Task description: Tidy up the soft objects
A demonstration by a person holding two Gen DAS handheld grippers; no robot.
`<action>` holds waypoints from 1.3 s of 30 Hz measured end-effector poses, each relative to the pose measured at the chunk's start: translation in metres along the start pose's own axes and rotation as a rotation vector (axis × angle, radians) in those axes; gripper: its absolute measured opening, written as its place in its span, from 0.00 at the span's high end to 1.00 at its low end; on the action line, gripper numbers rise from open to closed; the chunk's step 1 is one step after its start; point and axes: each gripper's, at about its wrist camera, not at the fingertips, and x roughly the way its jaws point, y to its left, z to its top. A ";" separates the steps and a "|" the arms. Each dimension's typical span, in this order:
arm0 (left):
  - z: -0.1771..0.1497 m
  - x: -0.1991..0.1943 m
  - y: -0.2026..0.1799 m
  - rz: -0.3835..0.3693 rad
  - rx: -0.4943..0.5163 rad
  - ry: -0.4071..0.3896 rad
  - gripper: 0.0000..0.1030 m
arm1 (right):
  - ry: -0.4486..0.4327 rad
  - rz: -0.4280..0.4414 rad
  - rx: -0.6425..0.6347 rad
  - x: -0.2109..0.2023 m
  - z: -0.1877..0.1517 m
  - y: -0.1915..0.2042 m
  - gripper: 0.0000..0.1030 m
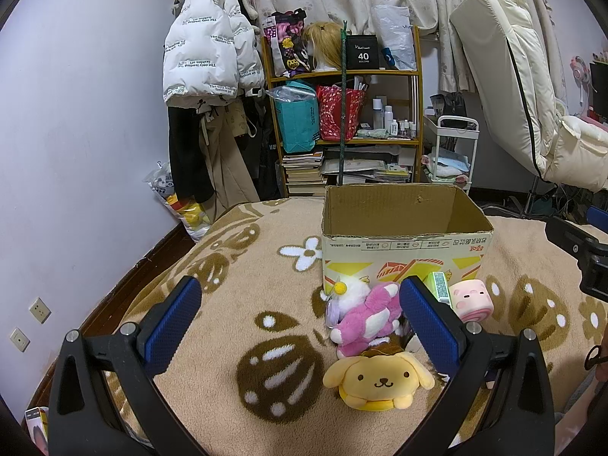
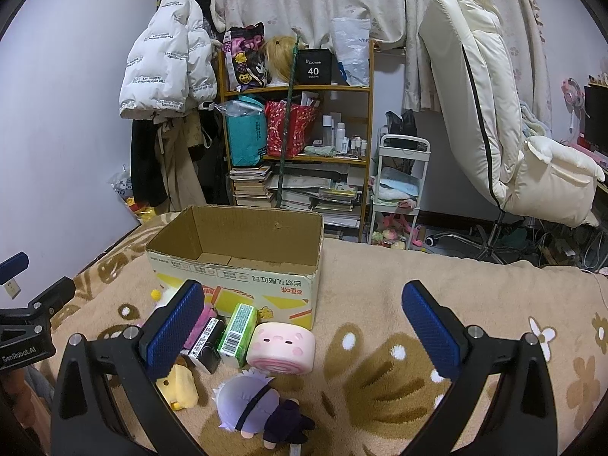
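With both grippers, left (image 1: 300, 326) and right (image 2: 304, 326), spread and empty, pinch the yellow dog plush (image 1: 378, 378) probably mid-body, then lift into the cardboard box (image 1: 402, 254) toward the blanket's (image 1: 228, 304) far edge.

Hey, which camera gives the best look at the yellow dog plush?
The left wrist view. There the yellow dog plush lies face-on and whole between the open jaws, in front of the cardboard box. The right wrist view shows only part of its body, the rest hidden behind the right gripper's left finger.
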 end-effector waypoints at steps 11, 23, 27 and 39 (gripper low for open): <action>0.000 0.000 0.000 0.000 0.000 0.000 0.00 | 0.001 -0.001 -0.001 0.000 0.000 -0.001 0.00; 0.000 0.000 0.000 0.001 0.001 0.001 0.00 | 0.001 -0.002 -0.001 0.001 0.000 0.000 0.00; -0.003 0.000 0.002 0.001 0.002 0.001 0.00 | 0.000 -0.001 -0.002 0.001 0.000 0.000 0.00; -0.003 0.000 0.002 0.001 0.002 0.001 0.00 | 0.001 -0.002 -0.002 0.001 0.000 0.000 0.00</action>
